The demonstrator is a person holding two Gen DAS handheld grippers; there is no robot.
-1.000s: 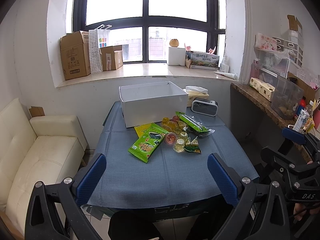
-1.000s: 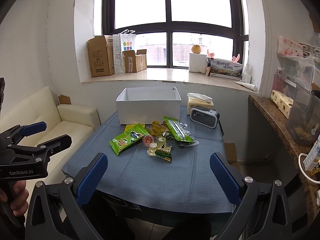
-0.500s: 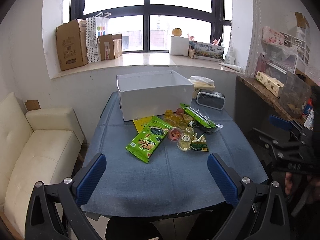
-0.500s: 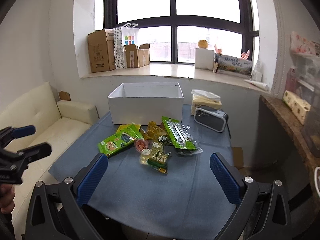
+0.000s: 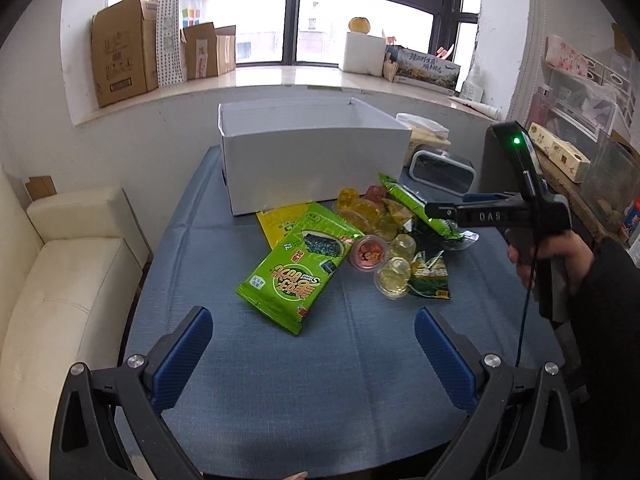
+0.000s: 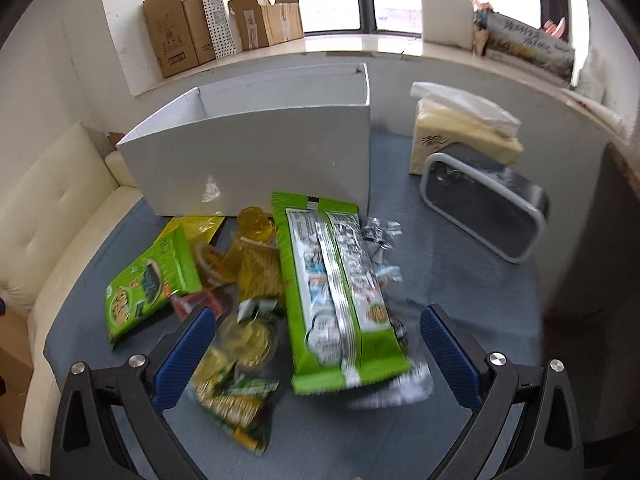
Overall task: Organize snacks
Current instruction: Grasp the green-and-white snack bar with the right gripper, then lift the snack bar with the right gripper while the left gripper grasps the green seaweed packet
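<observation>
Snack pile: lies loose on the blue desk (image 5: pixel 280 380), just in front of the white box (image 5: pixel 312 168); nothing visible inside the box from these views, so sorting looks not yet begun.
Right tool (image 6: pixel 316 354): fingers wide apart, holding nothing, straddling the near end of the long green packet (image 6: pixel 340 300). Judged to be lined up for a first pick, since this packet rides on top of the heap.
Left tool (image 5: pixel 312 354): fingers apart, empty, hanging over bare cloth short of the pile; the seaweed bag (image 5: pixel 296 268) is the nearest item to it.
Box placement: open top, front wall facing the pile, touching or just beside the yellow packet (image 5: pixel 280 220); a short carry, but items must clear the wall.
Underneath: jelly cups (image 6: pixel 248 340) and a small green sachet (image 6: pixel 232 400) lie partly under or against the long packet; lifting it may drag them.
Obstacles: grey speaker (image 6: pixel 488 208) and tissue pack (image 6: pixel 460 136) stand right of the box, beside the path, not across it.
Other: cream sofa (image 5: pixel 48 280) left of the desk; cardboard boxes (image 5: pixel 120 48) on the windowsill.
Image note: right wrist view is motion-blurred near the bottom.
</observation>
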